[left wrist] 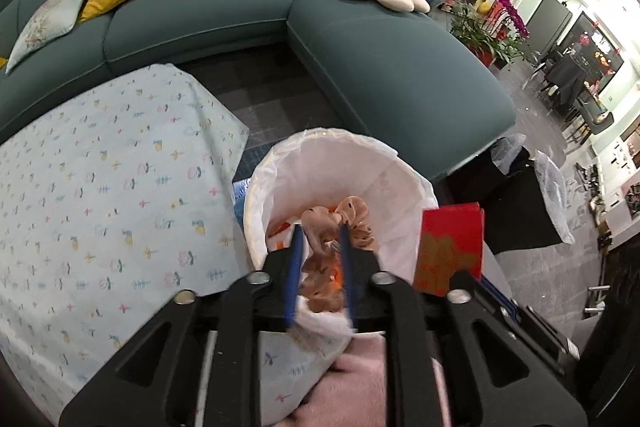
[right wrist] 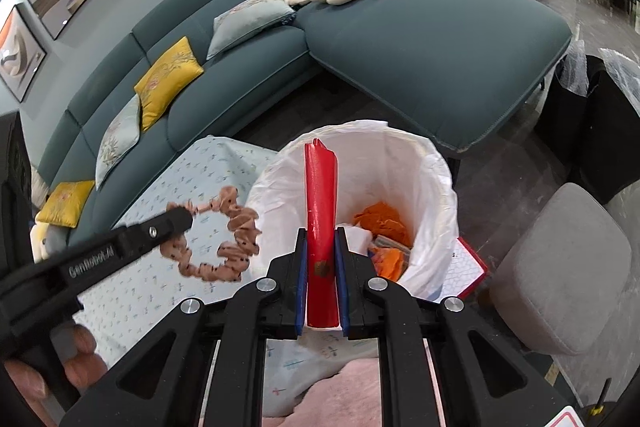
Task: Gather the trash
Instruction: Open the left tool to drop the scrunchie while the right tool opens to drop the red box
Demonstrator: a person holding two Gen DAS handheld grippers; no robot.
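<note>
My left gripper [left wrist: 320, 233] is shut on a tan scrunchie [left wrist: 340, 223] with dark dots and holds it over the near rim of the white-lined trash bin [left wrist: 400, 163]. From the right wrist view the left gripper [right wrist: 180, 217] holds the scrunchie [right wrist: 236, 227] just left of the bin [right wrist: 440, 179], above the cloth. My right gripper [right wrist: 321, 237] is shut on a red envelope [right wrist: 320, 195], held edge-up over the bin's near rim; the envelope also shows in the left wrist view [left wrist: 448, 247]. Orange scraps [right wrist: 384, 219] lie inside the bin.
A table with a pale flowered cloth [left wrist: 100, 195] lies left of the bin. A teal corner sofa [left wrist: 380, 67] with cushions stands behind it. A grey stool [right wrist: 568, 275] and a red-edged notebook [right wrist: 468, 267] sit right of the bin.
</note>
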